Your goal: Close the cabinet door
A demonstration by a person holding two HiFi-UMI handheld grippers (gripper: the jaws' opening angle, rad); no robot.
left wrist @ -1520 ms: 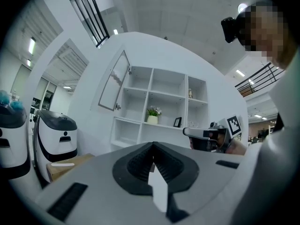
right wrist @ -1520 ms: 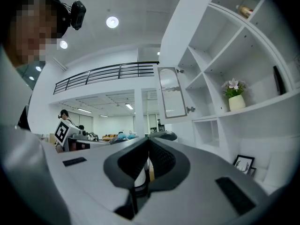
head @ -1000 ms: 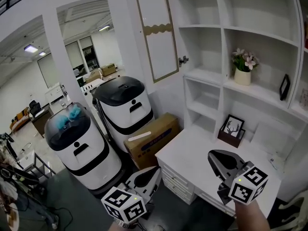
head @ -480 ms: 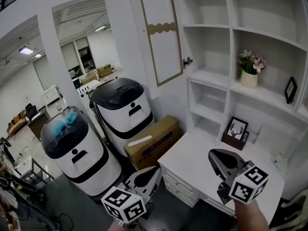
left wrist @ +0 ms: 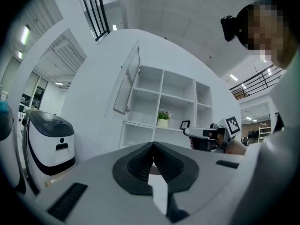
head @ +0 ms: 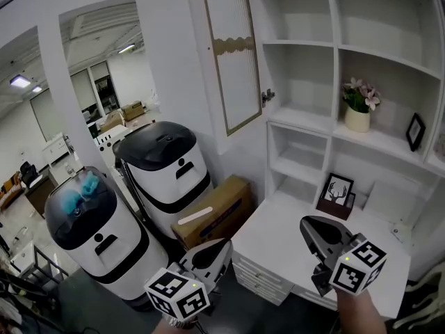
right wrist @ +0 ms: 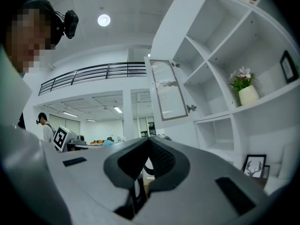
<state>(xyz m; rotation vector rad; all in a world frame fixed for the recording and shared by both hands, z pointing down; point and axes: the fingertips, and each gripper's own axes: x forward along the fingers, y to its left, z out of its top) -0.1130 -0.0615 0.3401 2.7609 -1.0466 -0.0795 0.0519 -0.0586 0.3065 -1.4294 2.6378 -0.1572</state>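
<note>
The white cabinet door [head: 233, 54] with a glass panel stands swung open at the top of the head view, hinged at the left edge of the white shelf unit [head: 327, 44]. The door also shows in the left gripper view [left wrist: 127, 83] and the right gripper view [right wrist: 166, 90]. My left gripper [head: 221, 248] is low at the bottom centre, shut and empty, well below the door. My right gripper [head: 309, 227] hovers over the white desk top [head: 278, 232], shut with nothing in it. Both grippers are far from the door.
Two white bins with dark lids [head: 163, 169] [head: 90, 235] and a cardboard box [head: 212, 211] stand left of the desk. A potted flower [head: 358, 106] and small frames [head: 337, 193] [head: 415, 131] sit on the shelves. Drawers [head: 261, 273] front the desk.
The view has shifted: the bins and box slid left and down in the head view. Both grippers keep their places in the picture and stay shut.
</note>
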